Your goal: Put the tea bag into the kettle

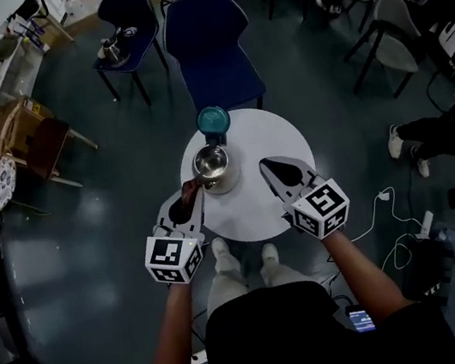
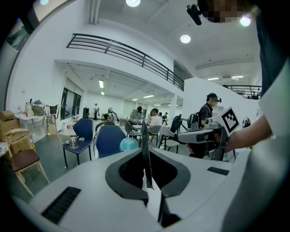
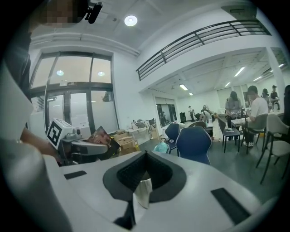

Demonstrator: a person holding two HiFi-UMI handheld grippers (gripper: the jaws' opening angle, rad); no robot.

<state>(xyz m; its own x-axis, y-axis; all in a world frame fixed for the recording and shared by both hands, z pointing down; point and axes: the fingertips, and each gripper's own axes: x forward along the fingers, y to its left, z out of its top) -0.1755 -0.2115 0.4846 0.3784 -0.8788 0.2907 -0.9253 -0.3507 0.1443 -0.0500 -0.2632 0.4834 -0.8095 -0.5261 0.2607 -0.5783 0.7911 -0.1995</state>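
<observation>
A steel kettle (image 1: 211,165) stands open on the round white table (image 1: 254,209), its teal lid (image 1: 213,121) just behind it. My left gripper (image 1: 192,192) is at the kettle's left rim, shut on a brown tea bag packet (image 1: 187,198). The right gripper view shows that packet (image 3: 100,136) as a reddish-brown sheet. In the left gripper view it is a thin dark sheet (image 2: 145,152) seen edge-on. My right gripper (image 1: 267,165) hovers right of the kettle, shut on a small white paper piece (image 3: 144,194). I cannot tell whether it is the tea bag or a torn strip.
A blue chair (image 1: 210,49) stands behind the table, and a second blue chair (image 1: 128,30) at the back left holds a metal jug. Cardboard boxes (image 1: 0,129) sit at the left. People sit at desks at the back right. My white shoes (image 1: 246,261) are under the table's near edge.
</observation>
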